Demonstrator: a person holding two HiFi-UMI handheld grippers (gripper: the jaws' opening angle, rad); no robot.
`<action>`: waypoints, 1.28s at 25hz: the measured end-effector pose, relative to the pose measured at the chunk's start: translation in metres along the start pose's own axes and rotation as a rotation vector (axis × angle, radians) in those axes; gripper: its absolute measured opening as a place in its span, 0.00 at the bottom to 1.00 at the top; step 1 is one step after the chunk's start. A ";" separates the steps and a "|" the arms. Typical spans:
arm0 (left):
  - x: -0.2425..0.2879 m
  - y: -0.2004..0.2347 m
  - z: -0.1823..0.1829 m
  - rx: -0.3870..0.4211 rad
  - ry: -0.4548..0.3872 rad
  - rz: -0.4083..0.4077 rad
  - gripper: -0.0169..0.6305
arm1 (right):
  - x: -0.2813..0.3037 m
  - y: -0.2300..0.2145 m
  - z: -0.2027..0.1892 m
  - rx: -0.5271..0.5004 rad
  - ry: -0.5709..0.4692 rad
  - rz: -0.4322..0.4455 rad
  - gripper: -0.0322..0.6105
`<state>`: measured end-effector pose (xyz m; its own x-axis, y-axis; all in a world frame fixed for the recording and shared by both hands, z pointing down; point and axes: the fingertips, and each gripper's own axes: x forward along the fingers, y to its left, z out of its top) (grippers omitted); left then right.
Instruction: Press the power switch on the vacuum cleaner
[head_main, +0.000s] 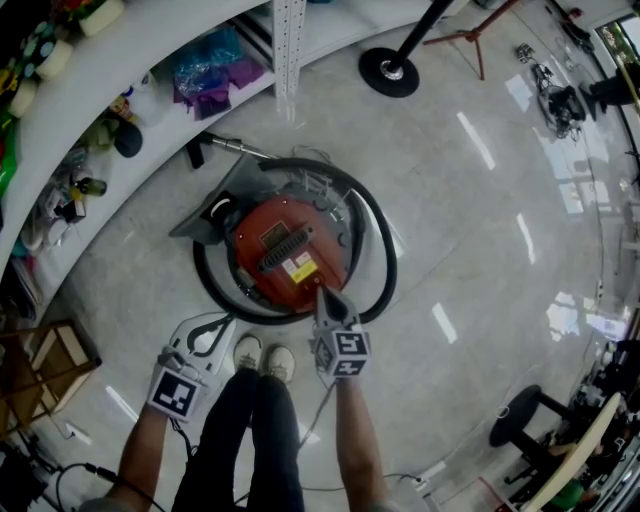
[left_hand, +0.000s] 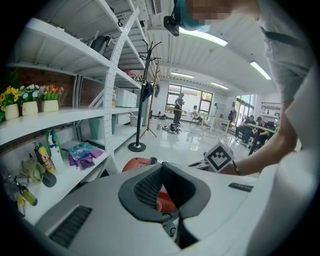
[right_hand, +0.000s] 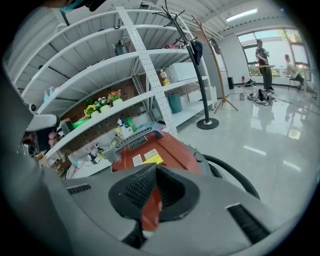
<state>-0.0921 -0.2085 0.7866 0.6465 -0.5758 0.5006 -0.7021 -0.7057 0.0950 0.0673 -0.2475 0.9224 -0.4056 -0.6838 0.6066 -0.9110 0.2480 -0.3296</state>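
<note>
Shoes (head_main: 262, 356) at 6 o'clock on the glossy floor (head_main: 480, 230). Left gripper (head_main: 216, 327) at 7 o'clock: fingers closed tip to tip, nothing held, hanging over the floor just short of the hose (head_main: 386, 262). Right gripper (head_main: 324, 294) also pinched together and empty, its tip down on the near rim of the red vacuum cleaner (head_main: 290, 252) at 12 o'clock. I can't make out the switch itself. A yellow label (head_main: 298, 269) and a white one sit beside the black handle (head_main: 285, 247); the print is too small to read. The hose loops around the body. Shelving (head_main: 130, 62) at 10 o'clock, stand base (head_main: 389, 71) at 1 o'clock.
</note>
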 end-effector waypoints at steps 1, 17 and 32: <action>0.000 0.000 0.000 0.000 0.001 0.000 0.04 | 0.002 -0.002 -0.001 -0.004 0.001 -0.003 0.07; -0.001 -0.001 0.001 -0.013 -0.006 -0.008 0.04 | 0.007 -0.006 -0.001 -0.014 0.010 -0.014 0.07; 0.003 -0.001 -0.005 -0.014 0.006 -0.009 0.04 | 0.017 -0.013 0.002 0.008 0.010 -0.010 0.07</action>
<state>-0.0907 -0.2080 0.7922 0.6512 -0.5666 0.5049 -0.7001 -0.7053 0.1114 0.0722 -0.2637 0.9360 -0.3974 -0.6795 0.6168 -0.9143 0.2360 -0.3291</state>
